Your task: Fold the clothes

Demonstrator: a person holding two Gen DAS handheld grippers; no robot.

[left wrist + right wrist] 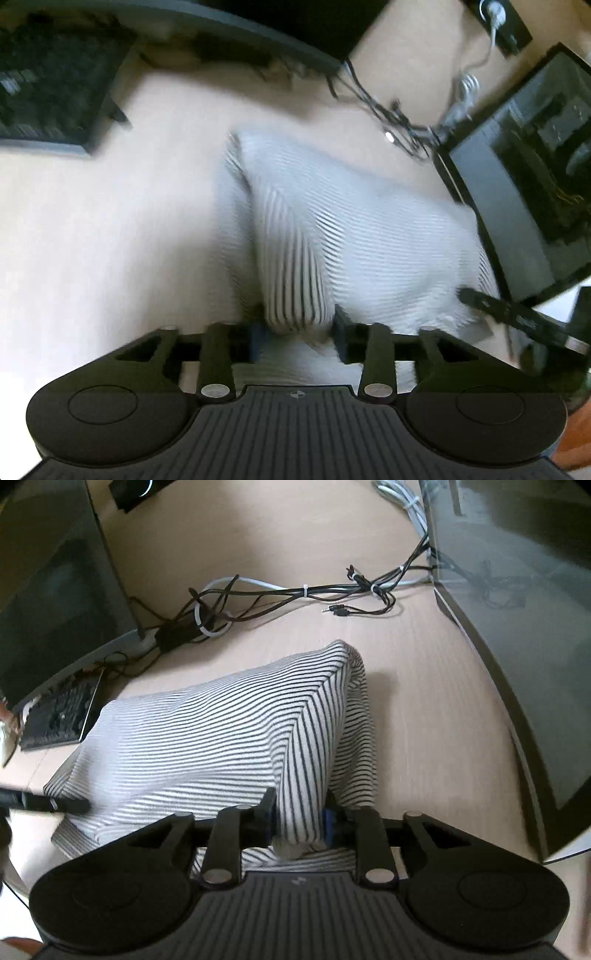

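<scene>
Two grippers, each clamped on bunched fold of striped garment (221,731). Right gripper (298,823) pinches cloth at lower centre of right wrist frame; garment rises in peak toward frame centre, rest draped on pale wooden table (314,535). Left gripper (300,334) likewise grips fold at lower centre of blurred left wrist frame. Cable bundle (280,590) beyond garment, upper centre; keyboard (59,712) at left edge.

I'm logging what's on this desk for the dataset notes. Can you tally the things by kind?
Striped garment: 1
Grippers, left gripper and right gripper, both clamped on it: 2
Monitors: 2
Keyboard: 1
Cable bundle: 1
Total: 7
</scene>
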